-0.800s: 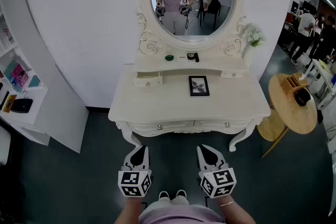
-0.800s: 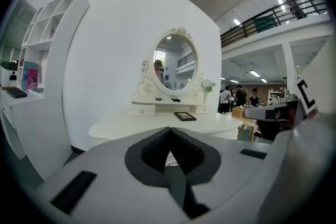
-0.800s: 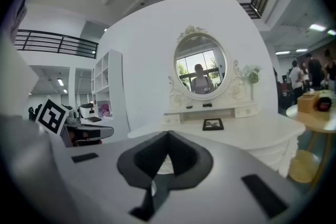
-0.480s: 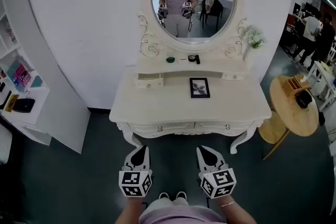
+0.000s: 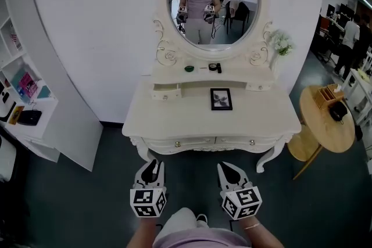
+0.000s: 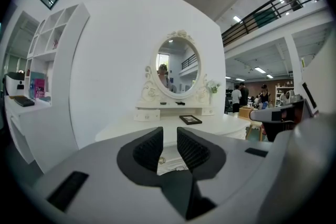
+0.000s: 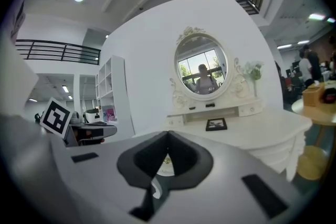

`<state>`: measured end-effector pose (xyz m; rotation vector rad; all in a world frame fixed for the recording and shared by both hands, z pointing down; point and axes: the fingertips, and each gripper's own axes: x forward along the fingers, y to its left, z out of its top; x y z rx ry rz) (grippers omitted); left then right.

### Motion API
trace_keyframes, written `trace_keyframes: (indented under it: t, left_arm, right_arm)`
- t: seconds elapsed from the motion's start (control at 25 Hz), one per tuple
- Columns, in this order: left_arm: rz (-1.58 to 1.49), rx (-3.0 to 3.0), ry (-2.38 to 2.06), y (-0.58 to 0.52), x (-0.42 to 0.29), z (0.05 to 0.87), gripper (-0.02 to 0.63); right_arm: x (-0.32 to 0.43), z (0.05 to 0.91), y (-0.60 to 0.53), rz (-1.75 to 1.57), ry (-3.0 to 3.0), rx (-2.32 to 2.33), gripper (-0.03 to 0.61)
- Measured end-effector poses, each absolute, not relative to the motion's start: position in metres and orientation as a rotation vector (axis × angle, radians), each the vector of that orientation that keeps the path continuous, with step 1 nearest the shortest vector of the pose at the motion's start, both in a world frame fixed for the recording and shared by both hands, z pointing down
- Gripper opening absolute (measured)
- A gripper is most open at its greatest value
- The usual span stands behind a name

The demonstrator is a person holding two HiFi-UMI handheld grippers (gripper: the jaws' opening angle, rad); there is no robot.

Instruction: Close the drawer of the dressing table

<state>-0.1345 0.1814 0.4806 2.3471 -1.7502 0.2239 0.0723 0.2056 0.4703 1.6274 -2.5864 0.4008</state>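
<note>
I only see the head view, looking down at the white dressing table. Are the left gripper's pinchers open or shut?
Observer: The left gripper view shows the left gripper with its dark ribbed jaws slightly apart and nothing between them.
Operator: What about the other one?
Observer: In the right gripper view, the right gripper has its jaw tips touching, holding nothing.
Operator: What is the left one aiming at?
Observer: Through its gap shows a small gold knob on the front of the white carved dressing table, well beyond the jaws.
</note>
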Motion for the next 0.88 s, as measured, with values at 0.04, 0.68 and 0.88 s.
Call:
trace_keyframes:
  t: [0.04,0.68,0.88]
  left_arm:
    - [0.220,2.338,-1.751,0.181,-0.136,0.481,0.087]
    - [0.204,2.249,-1.741,0.086,-0.156,0.509,0.280]
    - [0.211,2.253,-1.737,0.023,-0.163,0.511,0.284]
  right_arm:
    - [0.072,0.471,0.205,0.406,-2.587,1.627,0.002]
    - [0.076,0.483,0.126,0.416,-2.539,1.684,0.002]
    - [0.070,0.486,0.066,0.417,-2.528,1.693,0.002]
